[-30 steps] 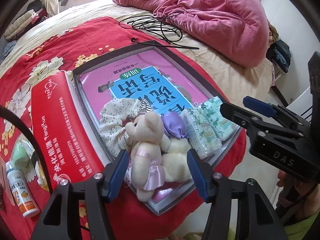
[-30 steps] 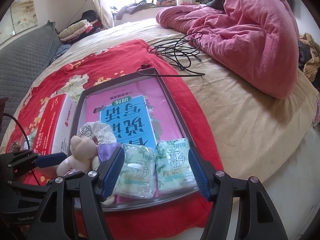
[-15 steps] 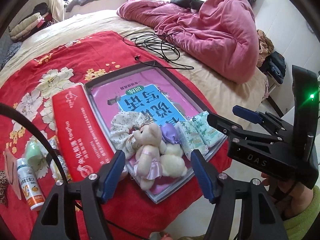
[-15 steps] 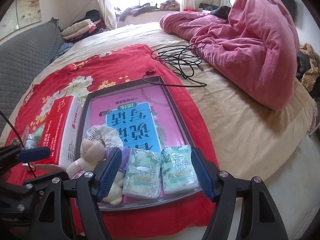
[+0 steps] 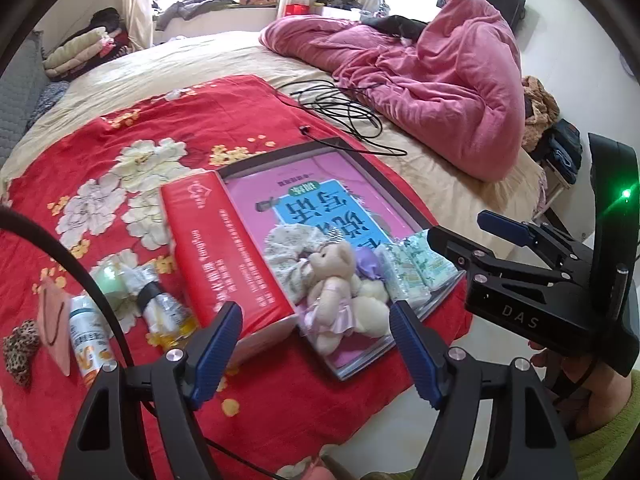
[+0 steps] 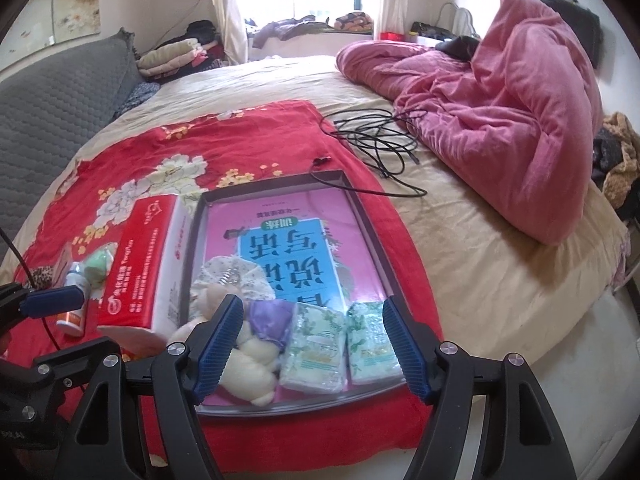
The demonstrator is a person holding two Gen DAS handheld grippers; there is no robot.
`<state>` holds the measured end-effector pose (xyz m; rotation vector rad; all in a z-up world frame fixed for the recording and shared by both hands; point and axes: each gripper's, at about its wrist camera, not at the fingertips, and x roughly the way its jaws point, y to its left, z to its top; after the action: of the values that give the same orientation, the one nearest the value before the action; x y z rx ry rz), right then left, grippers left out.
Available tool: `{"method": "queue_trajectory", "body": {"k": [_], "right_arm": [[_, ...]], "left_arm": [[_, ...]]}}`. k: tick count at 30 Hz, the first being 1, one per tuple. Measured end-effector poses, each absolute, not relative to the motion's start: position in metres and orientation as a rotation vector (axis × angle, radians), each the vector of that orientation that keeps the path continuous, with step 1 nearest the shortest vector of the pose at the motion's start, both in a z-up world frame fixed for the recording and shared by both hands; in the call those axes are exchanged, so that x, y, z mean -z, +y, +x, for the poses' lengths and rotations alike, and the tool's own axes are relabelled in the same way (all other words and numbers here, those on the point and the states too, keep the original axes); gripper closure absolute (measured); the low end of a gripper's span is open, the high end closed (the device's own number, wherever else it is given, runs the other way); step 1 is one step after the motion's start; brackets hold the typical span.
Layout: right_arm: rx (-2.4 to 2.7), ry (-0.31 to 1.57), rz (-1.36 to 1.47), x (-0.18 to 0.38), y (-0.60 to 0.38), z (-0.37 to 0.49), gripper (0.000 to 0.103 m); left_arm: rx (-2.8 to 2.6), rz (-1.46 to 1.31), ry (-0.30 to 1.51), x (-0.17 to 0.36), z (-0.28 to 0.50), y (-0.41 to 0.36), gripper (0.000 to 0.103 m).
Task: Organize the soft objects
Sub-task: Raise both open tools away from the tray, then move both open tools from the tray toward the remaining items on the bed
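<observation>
A grey tray (image 5: pixel 362 366) (image 6: pixel 366 216) with a pink and blue book in it lies on a red floral cloth on the bed. At its near end lie a teddy bear in a pink dress (image 5: pixel 334 298) (image 6: pixel 208 300), a cream plush (image 6: pixel 252 368), a purple cloth piece (image 6: pixel 270 318), a floral fabric piece (image 5: pixel 294 244) (image 6: pixel 232 276) and two tissue packs (image 5: pixel 416 270) (image 6: pixel 316 350). My left gripper (image 5: pixel 316 354) is open and empty, held back above the tray's near corner. My right gripper (image 6: pixel 310 346) is open and empty above the tissue packs.
A red tissue box (image 5: pixel 224 256) (image 6: pixel 146 264) lies left of the tray. Small bottles (image 5: pixel 86 340), a green sponge (image 5: pixel 108 280) and a leopard scrunchie (image 5: pixel 20 350) lie further left. Black cables (image 6: pixel 376 136) and a pink duvet (image 6: pixel 500 120) lie beyond. The bed edge is near.
Both grippers have pulled back and up from the tray, so more of the bed shows. The objects in the tray have not moved.
</observation>
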<state>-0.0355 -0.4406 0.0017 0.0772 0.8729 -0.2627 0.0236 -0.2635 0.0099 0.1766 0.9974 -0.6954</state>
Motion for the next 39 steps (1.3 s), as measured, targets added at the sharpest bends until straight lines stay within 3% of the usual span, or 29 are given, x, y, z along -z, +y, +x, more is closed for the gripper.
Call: {"method": "queue_trajectory", "body": {"k": [39], "right_arm": [[0.122, 0.815, -0.099, -0.044, -0.326, -0.03, 0.028]], "left_arm": [[0.507, 0.07, 0.934, -0.044, 0.012, -0.142, 0.027]]}}
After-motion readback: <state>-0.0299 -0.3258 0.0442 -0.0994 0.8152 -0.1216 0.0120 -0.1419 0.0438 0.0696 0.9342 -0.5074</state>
